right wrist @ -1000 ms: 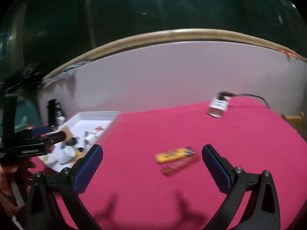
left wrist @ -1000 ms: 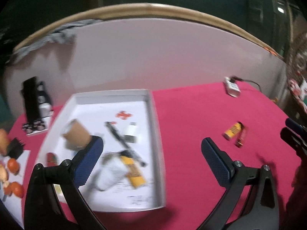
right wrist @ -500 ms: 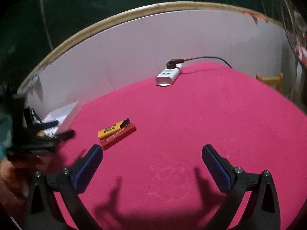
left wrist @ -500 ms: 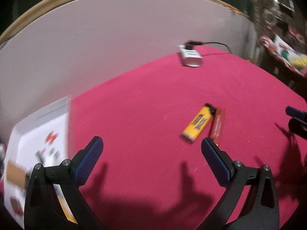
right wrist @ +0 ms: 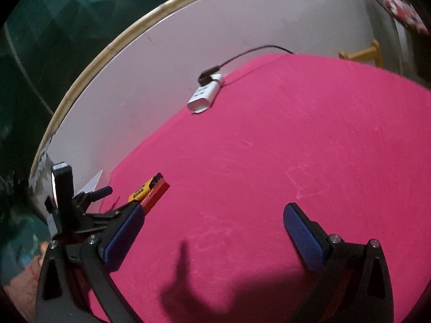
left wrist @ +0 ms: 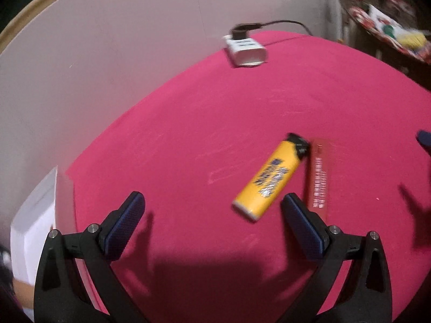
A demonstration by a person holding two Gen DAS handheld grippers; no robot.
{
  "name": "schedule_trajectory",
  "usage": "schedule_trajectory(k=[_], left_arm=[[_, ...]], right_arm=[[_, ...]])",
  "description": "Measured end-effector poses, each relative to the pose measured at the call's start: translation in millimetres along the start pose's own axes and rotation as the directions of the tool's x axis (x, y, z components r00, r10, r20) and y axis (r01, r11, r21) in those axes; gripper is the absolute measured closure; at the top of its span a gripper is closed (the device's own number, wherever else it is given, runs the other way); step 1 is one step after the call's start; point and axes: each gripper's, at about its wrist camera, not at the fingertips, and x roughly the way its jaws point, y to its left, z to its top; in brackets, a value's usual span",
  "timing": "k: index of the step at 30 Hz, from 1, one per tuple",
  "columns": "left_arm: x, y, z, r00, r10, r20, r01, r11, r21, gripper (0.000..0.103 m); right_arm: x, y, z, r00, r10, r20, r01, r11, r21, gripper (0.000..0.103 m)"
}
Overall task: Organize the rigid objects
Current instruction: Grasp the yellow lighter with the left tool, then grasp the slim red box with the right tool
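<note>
Left gripper [left wrist: 212, 212] jaws wide apart, nothing between pads, hovering over pink cloth [left wrist: 188, 140]. Lighter [left wrist: 269, 180] lies just ahead & a bit right of it, near the right fingertip [left wrist: 293, 207]: yellow body w/ dark blurred print on the side, black cap at far end, pale base at near end, lying flat & angled far-right. Red strip [left wrist: 319, 177] w/ white lettering lies alongside lighter's right edge, touching near the cap; flat, long, narrow, lower end hidden behind right finger.

Right gripper [right wrist: 214, 216] also spread wide, empty, over bare cloth well right of the lighter. In right wrist view lighter [right wrist: 141, 189] & strip [right wrist: 155, 193] sit far-left, side by side, w/ left gripper's black frame just near them.

White charger block [left wrist: 246, 51] w/ black plug & cable at far edge of cloth by grey wall [left wrist: 107, 53], well apart from lighter. White tray [left wrist: 35, 215] corner at left edge, contents not readable (blur)
</note>
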Motion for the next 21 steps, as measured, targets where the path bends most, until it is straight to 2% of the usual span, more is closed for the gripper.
schedule_trajectory(k=[2, 6, 8, 9, 11, 13, 16, 21], left_arm=[[2, -7, 6, 1.0, 0.015, 0.007, -0.016, 0.999, 0.041, 0.0], [10, -12, 18, 0.998, -0.069, 0.01, 0.067, 0.994, 0.084, 0.002], [11, -12, 20, 0.991, -0.134, 0.022, 0.131, 0.987, 0.095, 0.021], [11, -11, 21, 0.983, -0.18, 0.022, 0.178, 0.98, 0.09, 0.027], [10, -11, 20, 0.969, -0.246, 0.021, 0.243, 0.966, 0.083, 0.062], [7, -17, 20, 0.967, -0.254, 0.027, 0.25, 0.963, 0.1, 0.074], [5, -27, 21, 0.975, -0.221, 0.025, 0.215, 0.967, 0.135, 0.077], [-3, -28, 12, 0.985, -0.171, 0.03, 0.169, 0.983, 0.079, 0.078]], right_arm=[[-2, 0, 0, 1.0, 0.001, 0.007, -0.001, 1.0, 0.001, 0.0], [-2, 0, -1, 1.0, 0.003, -0.001, -0.003, 1.0, -0.002, 0.0], [-1, 0, -1, 1.0, 0.007, 0.001, -0.007, 1.0, 0.003, 0.0], [-1, 0, -1, 1.0, 0.01, 0.002, -0.01, 1.0, 0.005, 0.0], [-2, -2, -1, 1.0, 0.013, 0.002, -0.013, 1.0, 0.006, 0.0], [0, -1, -1, 1.0, 0.016, -0.002, -0.016, 1.0, 0.003, 0.0], [1, 2, -2, 1.0, 0.026, -0.016, -0.026, 1.0, -0.011, 0.0], [1, 1, -3, 1.0, 0.024, -0.014, -0.024, 1.0, -0.009, 0.0]])
